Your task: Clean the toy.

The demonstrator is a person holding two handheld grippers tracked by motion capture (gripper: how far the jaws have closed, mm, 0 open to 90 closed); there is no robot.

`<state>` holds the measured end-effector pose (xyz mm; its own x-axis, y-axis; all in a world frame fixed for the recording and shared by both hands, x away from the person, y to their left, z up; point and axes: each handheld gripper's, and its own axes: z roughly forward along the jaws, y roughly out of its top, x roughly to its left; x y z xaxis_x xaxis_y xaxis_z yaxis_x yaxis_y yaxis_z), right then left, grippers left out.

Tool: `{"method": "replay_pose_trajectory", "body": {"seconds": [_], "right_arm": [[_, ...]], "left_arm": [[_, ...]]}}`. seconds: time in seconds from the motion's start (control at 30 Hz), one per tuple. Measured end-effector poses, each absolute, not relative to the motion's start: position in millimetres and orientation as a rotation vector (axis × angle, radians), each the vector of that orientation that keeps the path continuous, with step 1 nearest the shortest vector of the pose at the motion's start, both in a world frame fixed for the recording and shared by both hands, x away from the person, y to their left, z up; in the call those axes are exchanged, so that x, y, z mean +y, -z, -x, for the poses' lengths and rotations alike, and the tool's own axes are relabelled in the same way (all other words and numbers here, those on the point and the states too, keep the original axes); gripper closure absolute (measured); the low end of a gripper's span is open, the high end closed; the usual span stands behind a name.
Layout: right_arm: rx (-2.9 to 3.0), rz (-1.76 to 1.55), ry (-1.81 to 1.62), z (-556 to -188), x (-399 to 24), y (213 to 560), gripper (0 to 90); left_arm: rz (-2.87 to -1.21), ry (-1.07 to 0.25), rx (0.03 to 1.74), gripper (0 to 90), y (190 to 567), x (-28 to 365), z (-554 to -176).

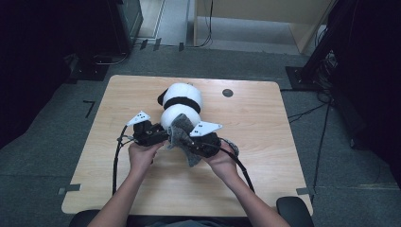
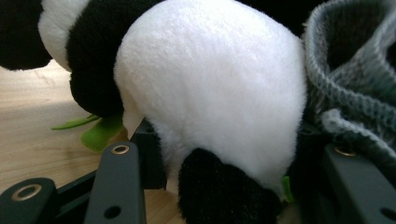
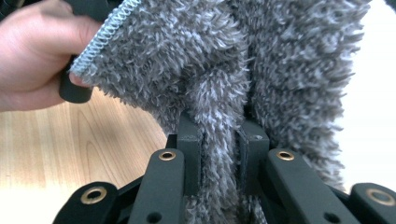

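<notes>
Right claw (image 3: 219,140): clamped on grey fuzzy garment (image 3: 233,70).
Left claw (image 2: 224,163): part-open round panda plush (image 2: 210,88), grip unclear.
Risk: plush may tip on counter (image 1: 265,142); fabric could slip w/ a hard tug.

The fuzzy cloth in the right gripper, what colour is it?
The fuzzy cloth is grey with whitish fibre tips; the right gripper view shows it best.

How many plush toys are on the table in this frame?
1. A panda plush lies at the middle of the wooden table, its lower end toward the person and partly covered by the grey fuzzy garment. Nothing suggests another beneath the fabric.
</notes>
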<state>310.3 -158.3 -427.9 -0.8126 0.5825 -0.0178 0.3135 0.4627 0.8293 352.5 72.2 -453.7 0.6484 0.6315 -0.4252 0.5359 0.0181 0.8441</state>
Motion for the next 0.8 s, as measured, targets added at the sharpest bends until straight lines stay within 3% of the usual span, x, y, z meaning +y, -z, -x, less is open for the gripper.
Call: {"method": "replay_pose_trajectory", "body": {"seconds": [0.8], "right_arm": [[2.549, -0.813, -1.068, -325.6, -161.3, 475.3, 77.6]], "left_arm": [[-1.57, -0.014, 0.979, 45.1, 451.4, 81.2, -353.9]]}}
